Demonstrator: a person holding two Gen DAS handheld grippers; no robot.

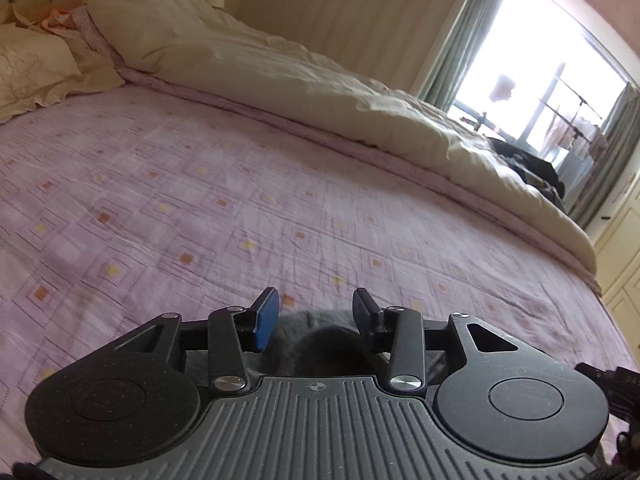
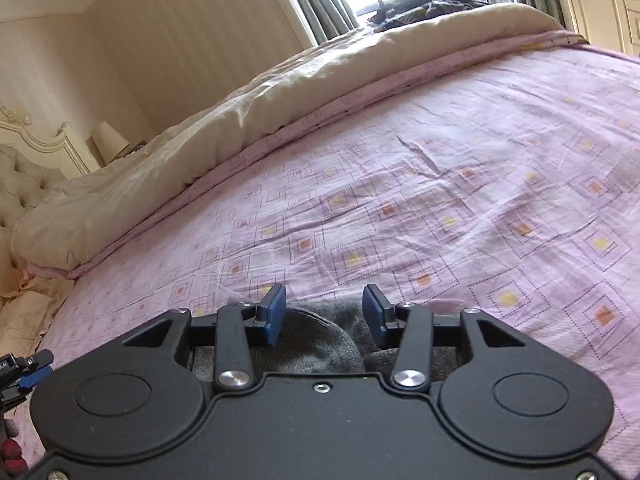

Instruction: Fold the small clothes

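Observation:
A small grey garment lies on the pink patterned bedsheet, mostly hidden under the gripper bodies. My left gripper is open, its blue-padded fingers either side of the grey cloth just above it. In the right wrist view the same grey knit cloth bunches between and below the fingers of my right gripper, which is open too. Neither gripper holds the cloth. The sheet spreads ahead of both.
A cream duvet is rolled along the far side of the bed, also in the right wrist view. Pillows lie at the head. Dark clothes are piled near the bright window. The other gripper shows at one edge.

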